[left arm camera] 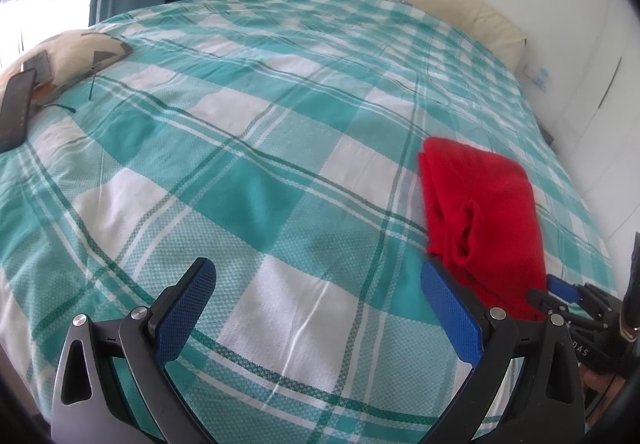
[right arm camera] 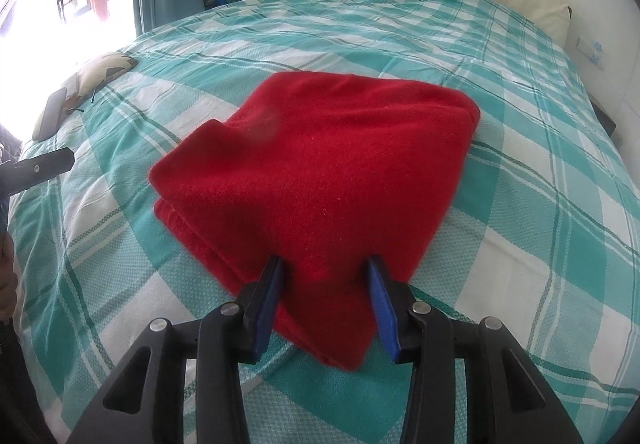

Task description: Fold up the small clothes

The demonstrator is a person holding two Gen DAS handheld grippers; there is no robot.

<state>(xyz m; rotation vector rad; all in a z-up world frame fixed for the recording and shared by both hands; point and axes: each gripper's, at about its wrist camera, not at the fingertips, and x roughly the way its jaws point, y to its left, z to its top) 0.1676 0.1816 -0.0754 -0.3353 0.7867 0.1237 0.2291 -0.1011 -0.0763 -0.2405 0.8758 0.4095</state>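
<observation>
A bed with a teal-and-white checked cover (right arm camera: 520,203) carried a folded red fleece garment (right arm camera: 320,163), a patterned cream cushion (left arm camera: 76,51) and a dark phone (left arm camera: 16,107).

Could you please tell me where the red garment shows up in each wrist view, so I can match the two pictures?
Left wrist view: the red garment sits at right of centre, beyond the left gripper's right finger.
Right wrist view: it fills the centre, folded, its near corner between the right gripper's fingers.
Shared landmark: the phone by the small pillow at the left edge of the bed.
</observation>
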